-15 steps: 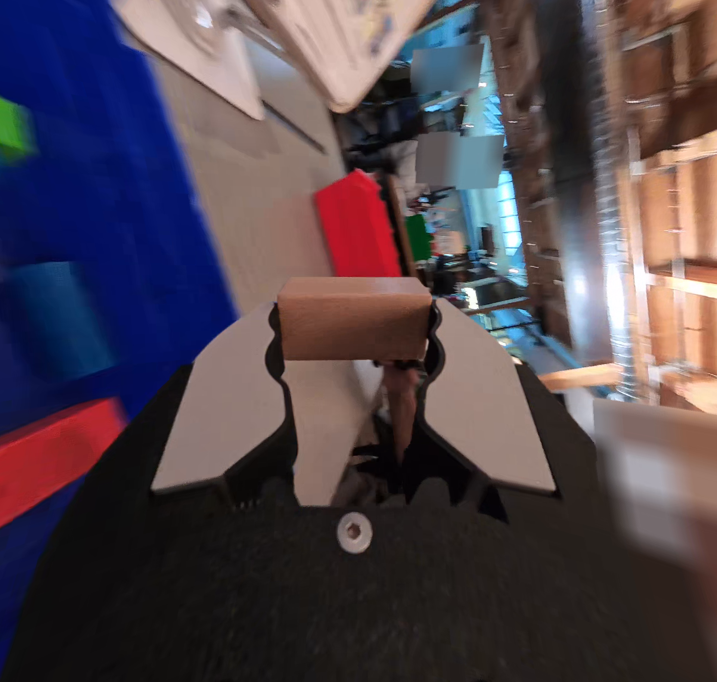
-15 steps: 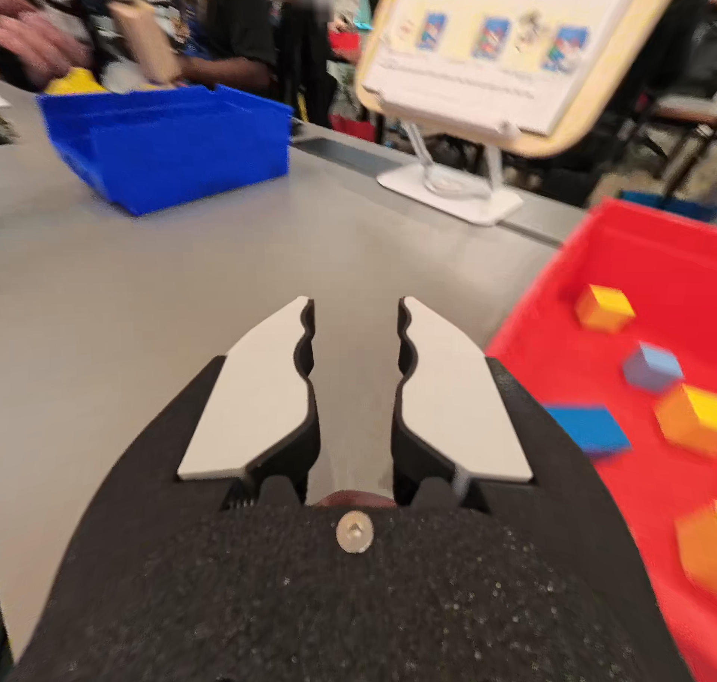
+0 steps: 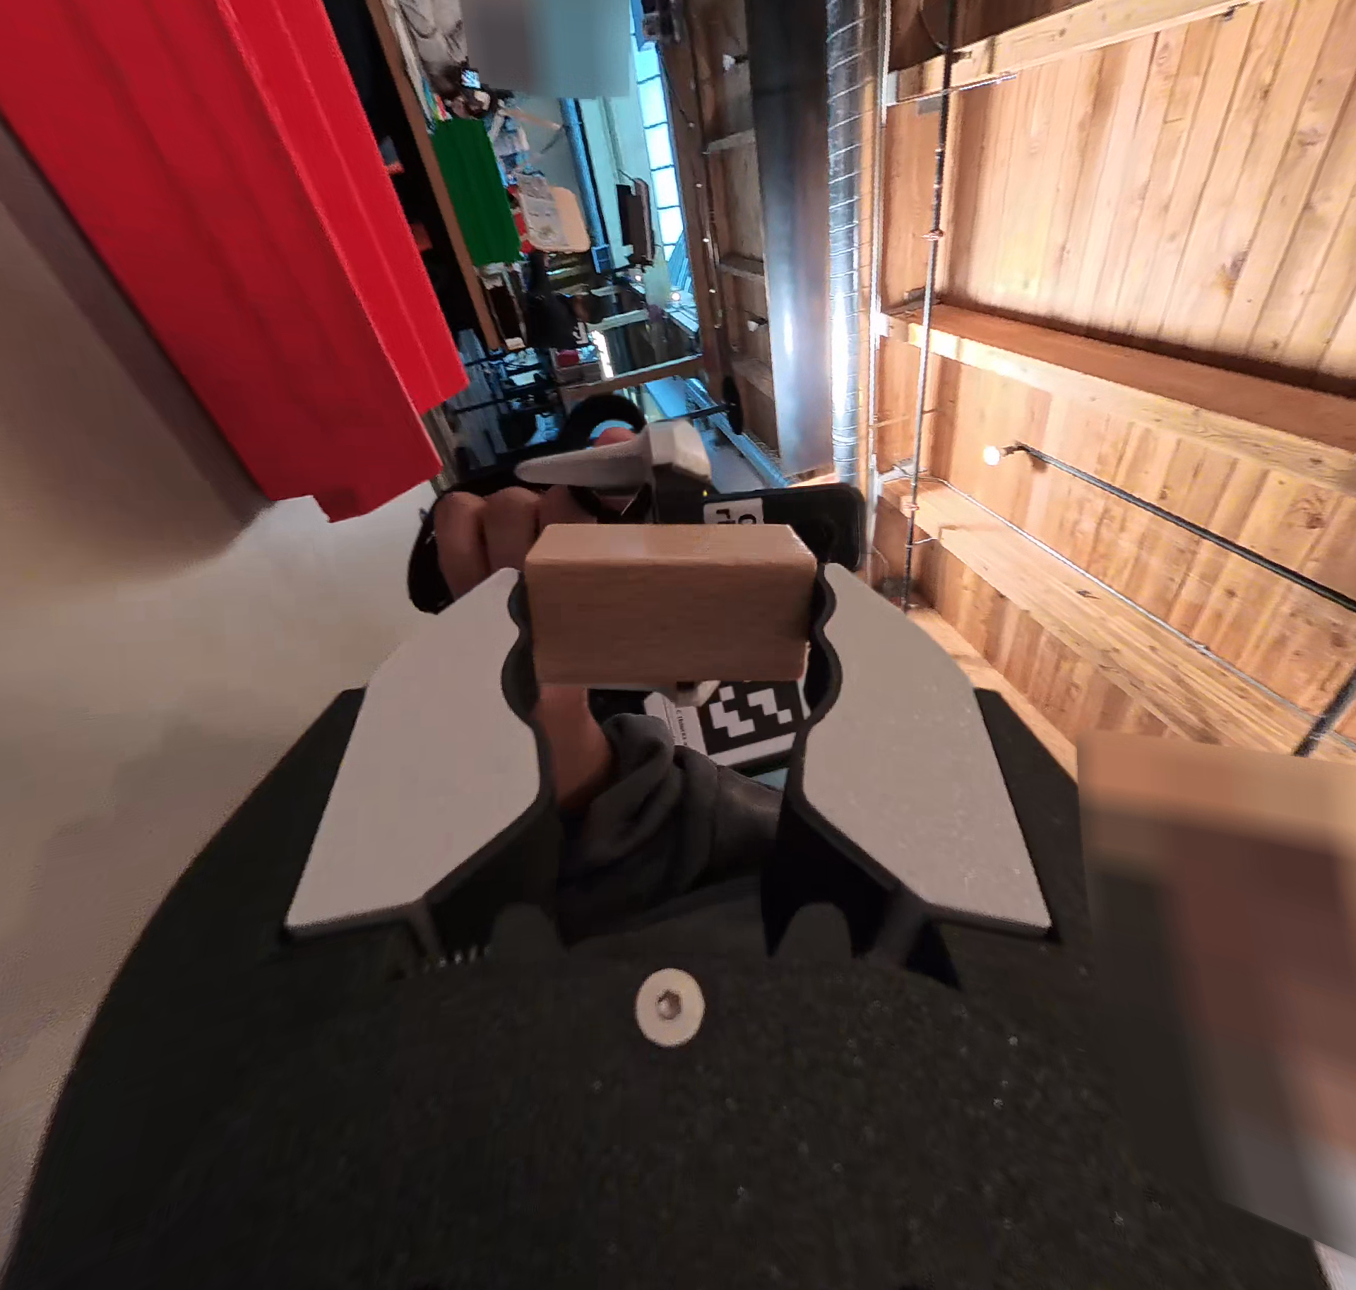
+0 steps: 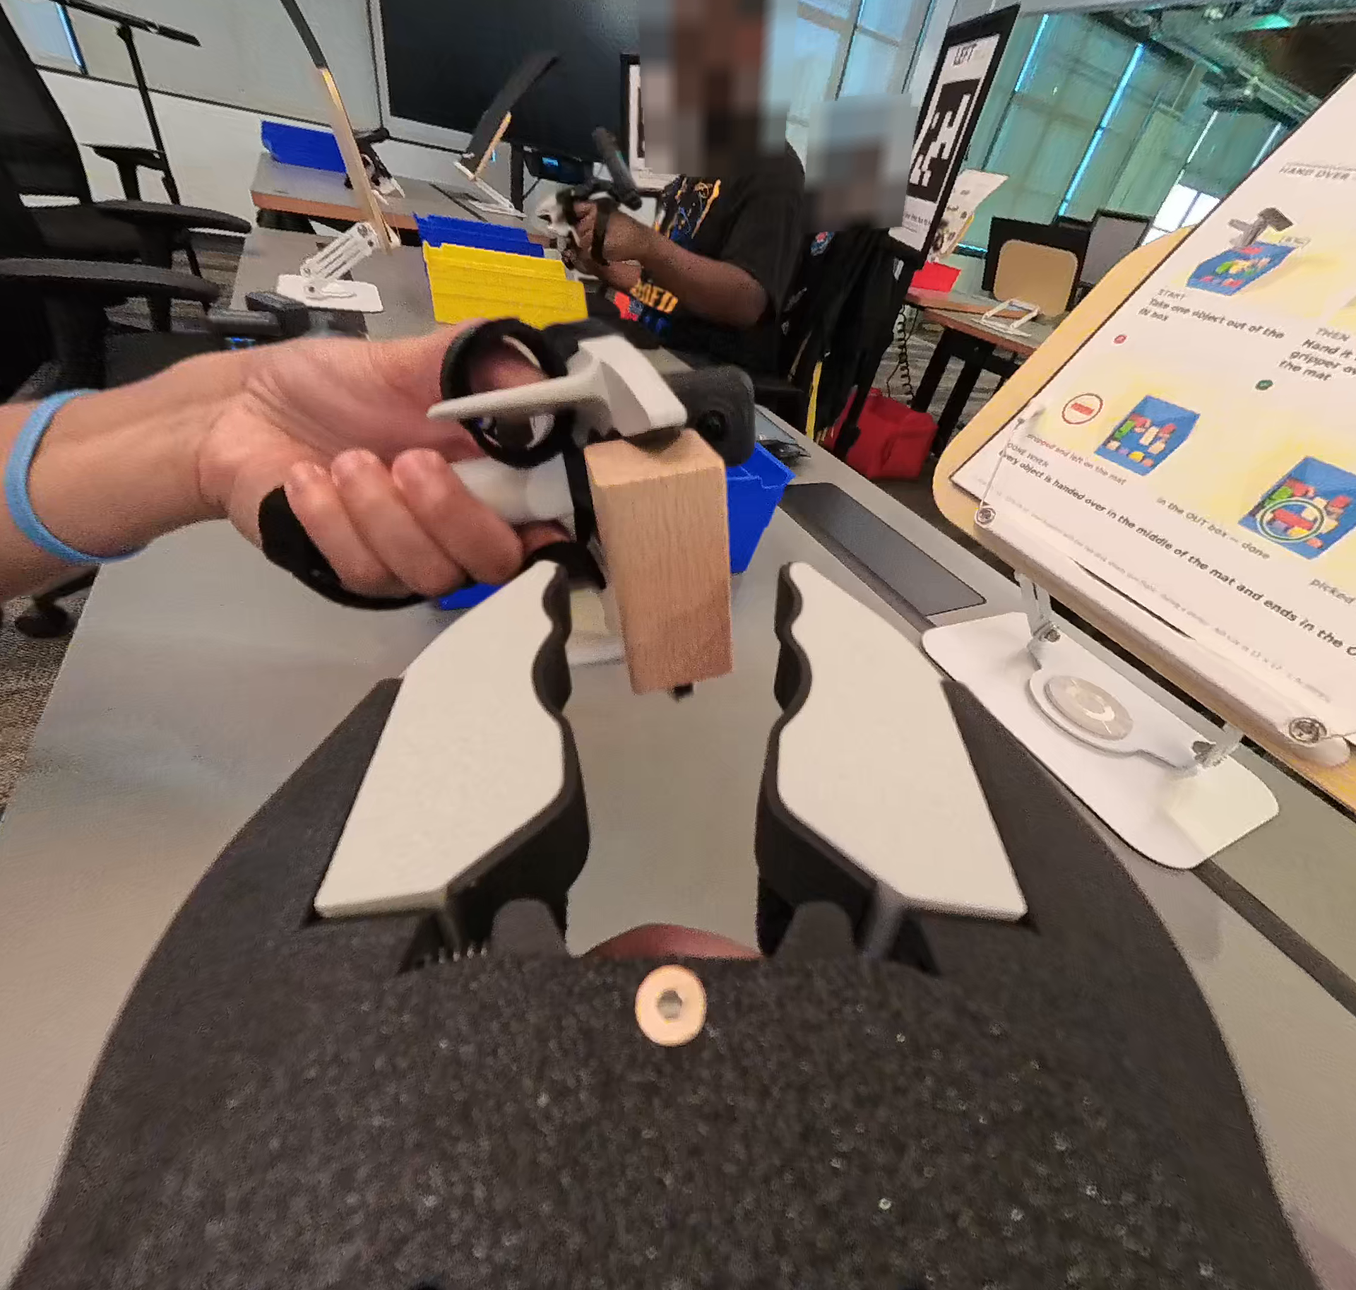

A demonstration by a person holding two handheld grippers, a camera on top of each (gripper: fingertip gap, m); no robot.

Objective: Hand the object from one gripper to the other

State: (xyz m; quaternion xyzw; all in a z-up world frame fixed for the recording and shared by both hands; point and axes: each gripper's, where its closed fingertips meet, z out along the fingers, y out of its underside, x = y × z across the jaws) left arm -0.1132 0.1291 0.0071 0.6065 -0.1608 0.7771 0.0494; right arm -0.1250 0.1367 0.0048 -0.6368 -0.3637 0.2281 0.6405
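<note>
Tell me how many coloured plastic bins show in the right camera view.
4: a blue bin behind the wooden block, a yellow one with a blue one behind it, another blue one far back. More may be hidden.

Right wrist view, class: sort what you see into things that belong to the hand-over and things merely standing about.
Belongs to the job:
- wooden block, upright
- left tongs, shut on the block's ends
- right tongs, open, facing the block

Standing about:
- blue bin
- yellow bin
- instruction board on its white stand
</note>
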